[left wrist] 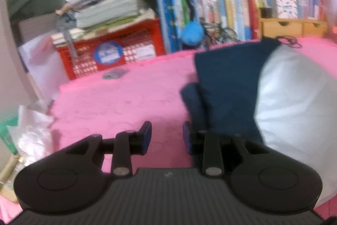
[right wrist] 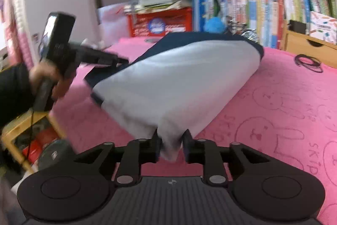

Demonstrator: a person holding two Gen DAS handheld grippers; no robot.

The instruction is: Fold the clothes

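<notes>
1. We are looking along the right gripper (right wrist: pixel 171 148) at the bottom centre of its view, and its pads are pinching a bunched corner of the white-and-navy garment (right wrist: pixel 179 85), the cloth pulled into a peak between them.
2. The garment is running away from that pinch toward the upper middle of the frame, its long axis slanting from lower centre up to the right, over the pink blanket (right wrist: pixel 284 109).
3. At the left of the same view, the left gripper (right wrist: pixel 118 60) is reaching in at the garment's navy edge; blur is hiding whether it is touching the cloth.
4. In the left wrist view, the left gripper's jaws are standing a little apart with nothing between the pads, only pink blanket showing in the gap.
5. There the garment is lying to the right of the tool, its navy part just beside the right-hand pad (left wrist: pixel 188 136).
6. We are judging the right hand the nearer one, already holding a corner, while the left needs to shift rightward onto the navy edge before any fold can go over.
</notes>
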